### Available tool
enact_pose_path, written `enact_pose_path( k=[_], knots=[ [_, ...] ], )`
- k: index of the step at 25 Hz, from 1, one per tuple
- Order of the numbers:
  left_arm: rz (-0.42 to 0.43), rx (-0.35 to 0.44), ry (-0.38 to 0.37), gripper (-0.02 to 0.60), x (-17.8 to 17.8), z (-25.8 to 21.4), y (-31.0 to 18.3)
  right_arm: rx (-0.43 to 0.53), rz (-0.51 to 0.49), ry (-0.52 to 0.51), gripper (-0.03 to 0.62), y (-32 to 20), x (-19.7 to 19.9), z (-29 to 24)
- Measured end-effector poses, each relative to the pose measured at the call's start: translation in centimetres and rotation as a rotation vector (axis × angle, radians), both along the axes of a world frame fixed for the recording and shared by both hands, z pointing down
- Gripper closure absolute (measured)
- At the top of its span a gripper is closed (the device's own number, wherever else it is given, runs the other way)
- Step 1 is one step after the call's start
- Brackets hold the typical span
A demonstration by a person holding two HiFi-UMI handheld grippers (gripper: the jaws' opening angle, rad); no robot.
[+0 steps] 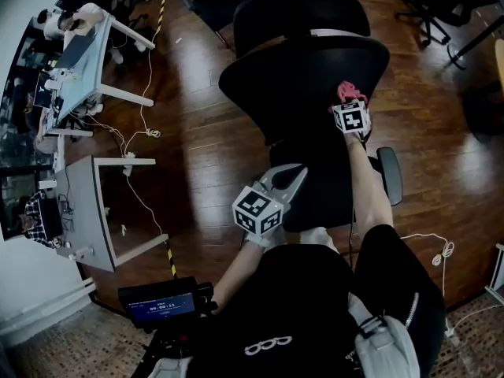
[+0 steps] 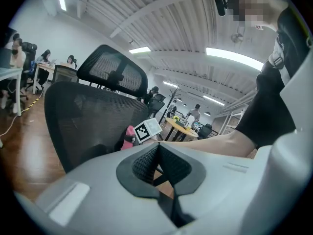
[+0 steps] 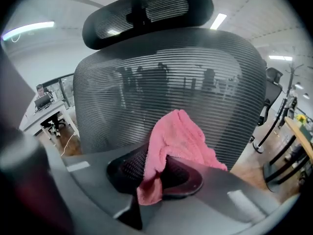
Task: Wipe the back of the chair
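A black mesh office chair stands before me; its backrest (image 1: 303,69) and headrest (image 1: 299,10) show in the head view. My right gripper (image 1: 347,105) is shut on a pink cloth (image 1: 345,91) and holds it against the backrest. In the right gripper view the pink cloth (image 3: 178,138) sticks out of the right gripper (image 3: 164,155) and lies on the mesh backrest (image 3: 166,77), below the headrest (image 3: 146,11). My left gripper (image 1: 290,173) hovers lower, beside the chair, shut and empty. The left gripper (image 2: 157,148) looks at the backrest (image 2: 93,126) and the cloth (image 2: 129,136).
Desks (image 1: 79,61) and a white table (image 1: 87,211) stand to the left on the wooden floor, with cables (image 1: 146,132) trailing between them. More chairs (image 1: 433,2) stand at the far right. A small screen device (image 1: 161,305) sits low near my body.
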State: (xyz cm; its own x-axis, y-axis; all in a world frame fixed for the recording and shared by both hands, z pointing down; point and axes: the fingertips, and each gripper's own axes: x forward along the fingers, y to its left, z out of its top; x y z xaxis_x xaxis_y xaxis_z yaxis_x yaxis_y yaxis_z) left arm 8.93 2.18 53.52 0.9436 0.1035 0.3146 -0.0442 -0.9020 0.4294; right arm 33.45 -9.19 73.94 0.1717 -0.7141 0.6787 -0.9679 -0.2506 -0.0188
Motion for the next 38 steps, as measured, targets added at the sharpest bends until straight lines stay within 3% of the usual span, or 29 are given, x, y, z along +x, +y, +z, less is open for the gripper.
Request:
enact_pose_path(
  k=[11,27,33,38],
  knots=[
    [-0.056,-0.029,0.012,0.589,-5.7,-0.1,-2.2,-0.005,-0.197,0.060,0.540,-4.9,-10.4,-0.5],
    [-0.163,-0.062,0.011,0.589,-13.2,0.6,-6.9,0.016,-0.500,0.003,0.540,-13.0,-29.8,1.4],
    [-0.179,-0.062,-0.007,0.589,-14.1,1.2,-7.4,0.024,-0.573,-0.026,0.540,-13.9,-33.6,2.2],
    [-0.165,-0.070,-0.017,0.589,-13.7,1.3,-7.1,0.003,-0.550,-0.034,0.540,-12.9,-32.6,3.2]
  ],
)
